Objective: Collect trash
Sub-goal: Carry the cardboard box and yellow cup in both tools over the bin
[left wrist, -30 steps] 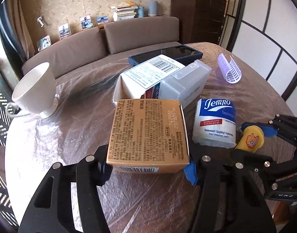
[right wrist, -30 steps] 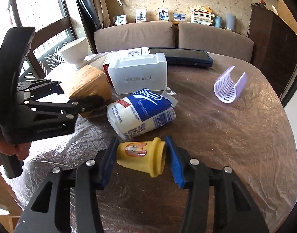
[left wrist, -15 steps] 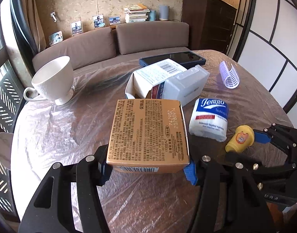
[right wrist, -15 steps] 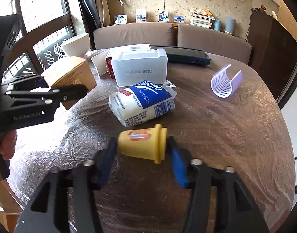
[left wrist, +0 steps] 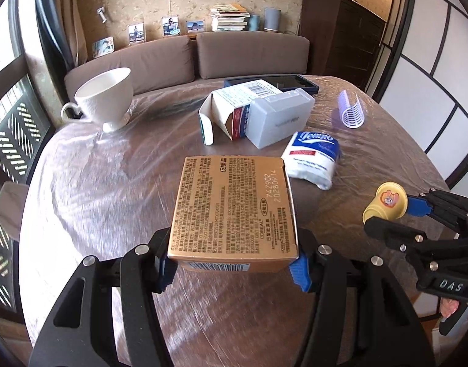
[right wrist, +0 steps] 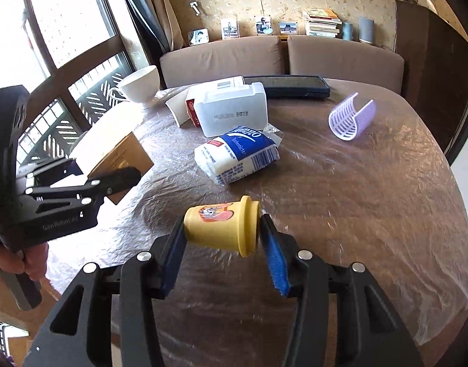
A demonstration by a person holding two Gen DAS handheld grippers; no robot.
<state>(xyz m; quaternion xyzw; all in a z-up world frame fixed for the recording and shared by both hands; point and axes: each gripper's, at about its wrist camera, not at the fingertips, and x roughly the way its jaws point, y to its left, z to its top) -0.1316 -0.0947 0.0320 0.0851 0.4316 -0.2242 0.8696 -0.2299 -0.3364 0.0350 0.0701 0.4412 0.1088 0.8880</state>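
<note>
My left gripper (left wrist: 234, 267) is shut on a gold-brown cardboard box (left wrist: 234, 208), held clear above the table. In the right wrist view the same box (right wrist: 120, 156) shows at the left, between the left gripper's black fingers (right wrist: 111, 180). My right gripper (right wrist: 223, 244) is shut on a small yellow cup (right wrist: 223, 226) with a cartoon sticker, gripped end to end and lifted off the table. The left wrist view shows that yellow cup (left wrist: 385, 205) at the right, in the right gripper's blue pads (left wrist: 417, 206).
On the plastic-covered round table (right wrist: 356, 198) lie a blue-white tissue pack (right wrist: 237, 159), a translucent white container (right wrist: 234, 113) against an open carton (left wrist: 230, 107), a dark flat case (right wrist: 289, 85), a lilac slotted holder (right wrist: 351, 119) and a white teacup (left wrist: 106, 98). A brown sofa stands behind.
Both grippers have risen and drawn back from the table with the box and the yellow cup still held; the items on the table look farther away.
</note>
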